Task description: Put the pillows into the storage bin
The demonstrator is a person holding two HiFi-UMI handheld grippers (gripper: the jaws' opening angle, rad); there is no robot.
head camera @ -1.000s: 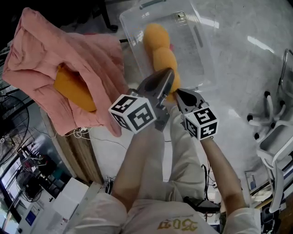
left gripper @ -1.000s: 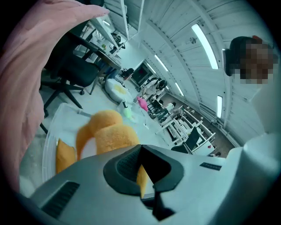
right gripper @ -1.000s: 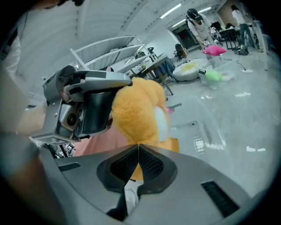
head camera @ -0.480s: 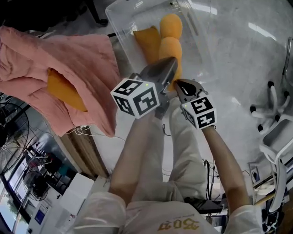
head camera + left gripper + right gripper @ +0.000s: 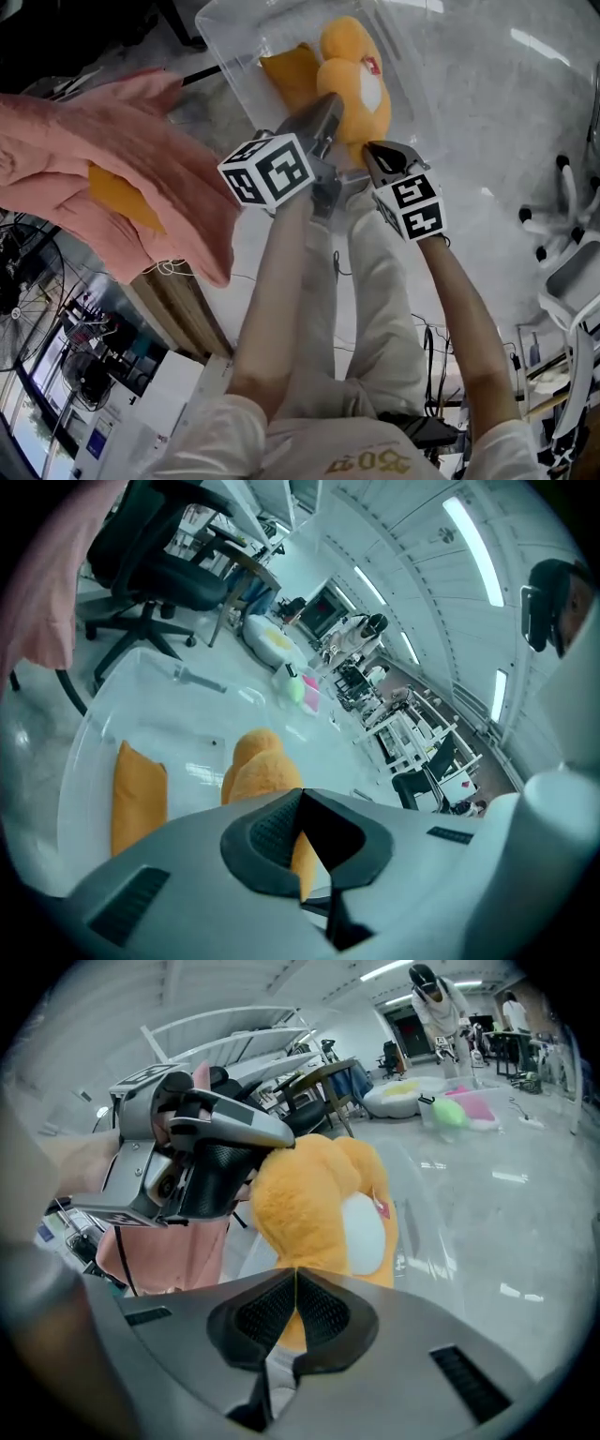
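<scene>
Overhead first, head view: plush pillow [image 5: 354, 75] hangs over the open storage bin [image 5: 230, 33], its long axis running near to far. It is already inside the rim line, beside a flat orange pillow [image 5: 286, 77] lying in the bin's left part. Left gripper [image 5: 326, 111] meets the plush at its left flank, right gripper [image 5: 375, 155] at its near end. Both sit on the near side, so the drop is away and down. A third pillow [image 5: 117, 197] is wrapped in a pink blanket [image 5: 122, 150] at left, well apart.

Left gripper view: jaws pressed together, a strip of orange plush [image 5: 258, 771] caught in them. Flat pillow [image 5: 138, 794] lies to the left, the bin floor [image 5: 178, 733] bare beyond.

Right gripper view: jaws pressed together, pinching plush [image 5: 319, 1204] at its lower edge. The white belly faces right. Left gripper [image 5: 267, 1145] touches the plush's upper left.

Judgement: both must let go together, or the plush tips toward the flat pillow.
</scene>
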